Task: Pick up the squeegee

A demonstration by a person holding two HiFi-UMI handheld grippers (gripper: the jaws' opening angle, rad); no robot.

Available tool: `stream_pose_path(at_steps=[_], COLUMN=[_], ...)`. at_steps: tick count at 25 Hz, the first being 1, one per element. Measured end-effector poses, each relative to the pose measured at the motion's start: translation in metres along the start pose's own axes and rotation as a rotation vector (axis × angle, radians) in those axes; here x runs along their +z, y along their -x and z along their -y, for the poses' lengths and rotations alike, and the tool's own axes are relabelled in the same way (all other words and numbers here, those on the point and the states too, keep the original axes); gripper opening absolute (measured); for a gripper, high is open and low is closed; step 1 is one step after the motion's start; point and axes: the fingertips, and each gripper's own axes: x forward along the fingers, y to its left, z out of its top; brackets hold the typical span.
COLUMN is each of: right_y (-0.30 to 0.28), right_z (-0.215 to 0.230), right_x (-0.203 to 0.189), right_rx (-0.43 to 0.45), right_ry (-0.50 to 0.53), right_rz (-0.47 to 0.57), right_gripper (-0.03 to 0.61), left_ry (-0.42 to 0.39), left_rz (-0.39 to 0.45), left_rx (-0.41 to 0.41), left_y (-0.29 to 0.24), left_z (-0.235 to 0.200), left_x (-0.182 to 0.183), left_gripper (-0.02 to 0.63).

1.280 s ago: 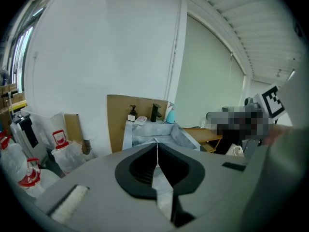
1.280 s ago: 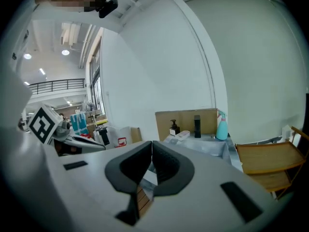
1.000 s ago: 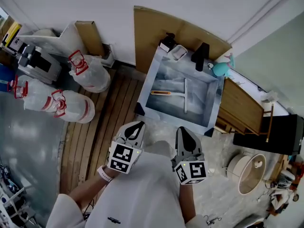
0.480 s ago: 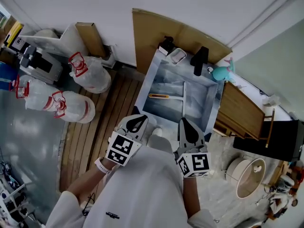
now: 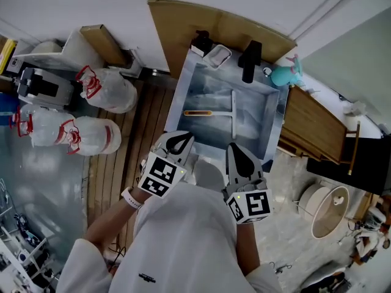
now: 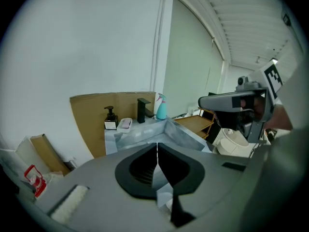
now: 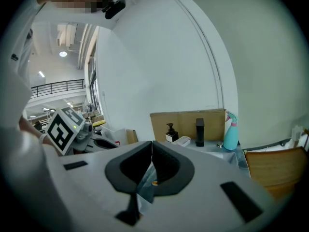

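The squeegee (image 5: 232, 113), a long white blade with an orange-gripped handle (image 5: 197, 112), lies flat in the bottom of the grey sink (image 5: 273, 124). Both grippers hover side by side just short of the sink's near rim. My left gripper (image 5: 179, 140) is shut and empty, its jaw tips meeting (image 6: 157, 151). My right gripper (image 5: 235, 154) is also shut with nothing in it (image 7: 151, 153). A bit of the orange handle (image 7: 153, 182) shows below the right jaws. Neither gripper touches the squeegee.
A soap bottle (image 5: 200, 43), a soap dish (image 5: 217, 55), a black faucet (image 5: 250, 61) and a teal spray bottle (image 5: 286, 75) line the sink's back rim, with cardboard (image 5: 183, 23) behind. White tied bags (image 5: 104, 90) lie left; a wooden shelf (image 5: 311, 133) stands right.
Both grippers have moved forward toward the sink's near rim. The left gripper has rolled slightly. The squeegee has stayed where it lay.
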Motion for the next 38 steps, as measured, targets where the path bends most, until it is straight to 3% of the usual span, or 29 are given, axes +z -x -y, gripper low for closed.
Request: stream_pose_path(at_steps=[14,19,27,30,38], right_y=[-0.044,-0.056,-0.072,-0.077,-0.085], right_z=[0.060,0.075,0.086,0.091,0.105], right_x=[-0.031,-0.054,-0.083,-0.094,-0.115], right_rx=[-0.006,-0.014,-0.013,-0.014,-0.022], right_ry=[-0.045,-0.081,-0.125,-0.141,-0.179], right_rz=[-0.042,-0.079,-0.120,-0.134,-0.155], right_gripper=[0.006,0.006,0.006,0.006,0.006], left_ry=[-0.105,-0.166,-0.185,-0.208,-0.326], left_rz=[-0.132,-0.207,-0.319,-0.369,-0.475], left_rx=[-0.086,-0.112,-0.156,-0.172,-0.252], left_y=[-0.117,-0.158,-0.209,-0.226,-0.259], left_z=[-0.002,-0.008,-0.017,-0.017,-0.014], left_x=[-0.021,-0.045,-0.086,-0.102,-0.128], left_gripper=[0.012,0.012,0.014,0.089,0.143])
